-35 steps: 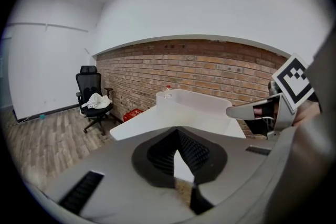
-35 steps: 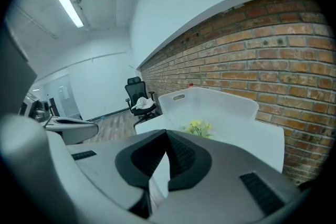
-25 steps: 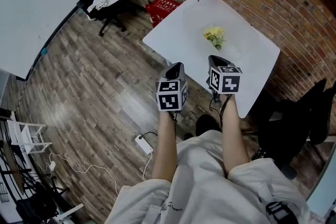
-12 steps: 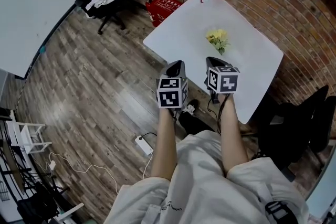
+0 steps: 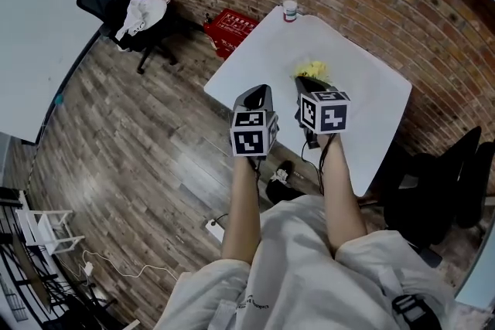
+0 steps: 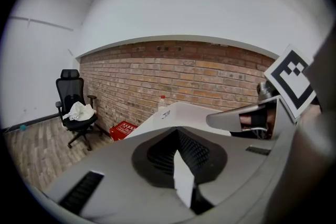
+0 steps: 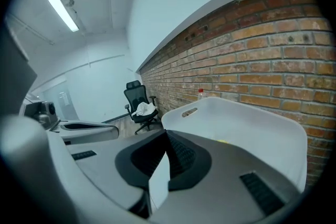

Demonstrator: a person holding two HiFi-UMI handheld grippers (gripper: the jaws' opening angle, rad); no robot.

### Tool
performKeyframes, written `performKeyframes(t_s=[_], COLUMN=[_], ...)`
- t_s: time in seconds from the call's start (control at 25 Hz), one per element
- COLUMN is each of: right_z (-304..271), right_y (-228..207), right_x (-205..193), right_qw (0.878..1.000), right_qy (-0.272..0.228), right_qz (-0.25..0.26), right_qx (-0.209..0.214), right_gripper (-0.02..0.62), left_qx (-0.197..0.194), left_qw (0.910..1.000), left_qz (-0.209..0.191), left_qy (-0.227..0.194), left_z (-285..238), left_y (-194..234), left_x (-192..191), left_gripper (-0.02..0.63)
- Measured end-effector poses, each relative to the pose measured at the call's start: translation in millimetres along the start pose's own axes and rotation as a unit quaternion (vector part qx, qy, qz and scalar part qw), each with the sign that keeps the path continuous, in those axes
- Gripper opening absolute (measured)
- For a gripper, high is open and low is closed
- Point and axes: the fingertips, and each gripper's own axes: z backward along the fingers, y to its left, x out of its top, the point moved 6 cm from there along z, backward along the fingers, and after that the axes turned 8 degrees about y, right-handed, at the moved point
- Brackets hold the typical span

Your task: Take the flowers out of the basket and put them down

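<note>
The left gripper (image 5: 256,95) and right gripper (image 5: 304,82) now sit farther forward over the table (image 5: 363,93) (the person steps closer), and the right one now hides part of the flowers (image 5: 312,69).

Light: bright, even, indoor | source: ceiling strip lamp (image 7: 63,12), upper left of right gripper view | glare: white table (image 5: 263,58) washed pale | shadows: soft, faint | edges: strong fisheye bend, black corners | focus: right gripper (image 7: 166,135) soft near lens, lower frame
</note>
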Motion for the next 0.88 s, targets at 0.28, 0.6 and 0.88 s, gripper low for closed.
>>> performKeyframes(t_s=[0.28, 0.6, 0.88], right_z=[1, -24, -70], right_y=[-53, -126, -154], right_x=[37, 27, -18], right_qw=[0.998, 0.996, 0.987], right_qy=[-0.029, 0.029, 0.129], right_qz=[-0.037, -0.049, -0.094], right_qx=[-0.037, -0.075, -0.028], right_gripper=[0.018, 0.02, 0.028], left_qx=[-0.025, -0.062, -0.08], left_qw=[0.9997, 0.9979, 0.9965], left_qz=[-0.008, -0.01, -0.017], left_qy=[0.0, 0.015, 0.015], left_z=[-41, -100, -134], left_y=[2, -8, -2], left_x=[31, 49, 81], left_gripper=[0.025, 0.025, 0.025])
